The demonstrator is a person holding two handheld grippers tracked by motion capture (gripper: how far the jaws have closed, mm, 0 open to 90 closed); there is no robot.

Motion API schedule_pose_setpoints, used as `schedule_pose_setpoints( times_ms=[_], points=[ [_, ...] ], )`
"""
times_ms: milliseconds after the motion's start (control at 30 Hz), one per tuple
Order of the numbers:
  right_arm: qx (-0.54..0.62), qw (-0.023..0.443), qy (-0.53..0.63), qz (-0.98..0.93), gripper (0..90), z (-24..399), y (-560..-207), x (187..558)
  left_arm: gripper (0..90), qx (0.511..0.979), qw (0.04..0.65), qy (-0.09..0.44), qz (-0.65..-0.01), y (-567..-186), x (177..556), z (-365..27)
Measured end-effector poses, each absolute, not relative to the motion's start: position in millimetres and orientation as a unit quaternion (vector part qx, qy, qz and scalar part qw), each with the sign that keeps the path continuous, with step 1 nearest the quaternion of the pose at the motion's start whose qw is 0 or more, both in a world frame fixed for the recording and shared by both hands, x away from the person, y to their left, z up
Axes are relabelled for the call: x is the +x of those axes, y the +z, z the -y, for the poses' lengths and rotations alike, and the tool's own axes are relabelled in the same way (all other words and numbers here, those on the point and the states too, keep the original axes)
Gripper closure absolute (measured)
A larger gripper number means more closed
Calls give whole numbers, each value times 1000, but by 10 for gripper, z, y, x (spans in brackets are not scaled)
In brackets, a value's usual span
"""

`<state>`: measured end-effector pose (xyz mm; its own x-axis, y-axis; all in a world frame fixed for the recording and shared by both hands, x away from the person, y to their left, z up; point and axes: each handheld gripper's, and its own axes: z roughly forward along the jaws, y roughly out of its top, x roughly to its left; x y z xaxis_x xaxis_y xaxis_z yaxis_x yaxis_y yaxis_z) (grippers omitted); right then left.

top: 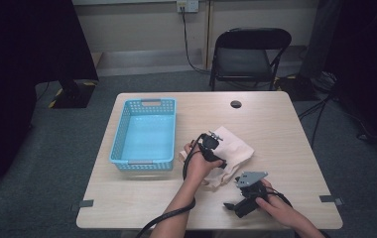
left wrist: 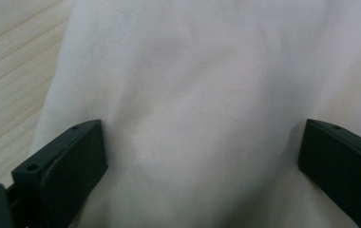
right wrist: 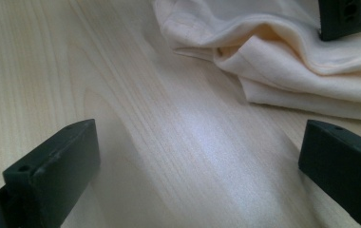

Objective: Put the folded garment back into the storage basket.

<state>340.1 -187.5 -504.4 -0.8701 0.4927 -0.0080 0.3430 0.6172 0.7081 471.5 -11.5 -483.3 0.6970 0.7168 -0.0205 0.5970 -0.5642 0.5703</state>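
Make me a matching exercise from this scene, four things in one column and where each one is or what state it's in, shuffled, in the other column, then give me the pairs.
Things:
1. blue basket
2. cream cloth
3. left gripper
4. right gripper

Places or states:
A. jaws open over bare wood, the cloth just ahead
B. lies crumpled in the middle of the table
C. stands empty on the table's left side
D. jaws open right over the cloth

Pairs: 1-C, 2-B, 3-D, 4-A
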Motion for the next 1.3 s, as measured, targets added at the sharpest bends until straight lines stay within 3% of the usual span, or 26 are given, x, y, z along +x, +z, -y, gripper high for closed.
schedule_pose_setpoints(
  times_ms=[300, 533, 867, 1300],
  points=[
    [234, 101, 370, -894, 0, 1875, -5044, 3401, 443, 884, 275, 94, -367, -4722, 4640, 96],
    [234, 101, 369, -894, 0, 1874, -5044, 3400, 700, 890, 245, 107, -369, -4662, 4541, 244],
    [234, 101, 370, -894, 0, 1874, -5043, 3402, 735, 873, 280, 81, -391, -4635, 4490, 131],
    [234, 101, 370, -894, 0, 1874, -5043, 3401, 739, 843, 324, 52, -427, -4311, 4449, -46]
  ],
)
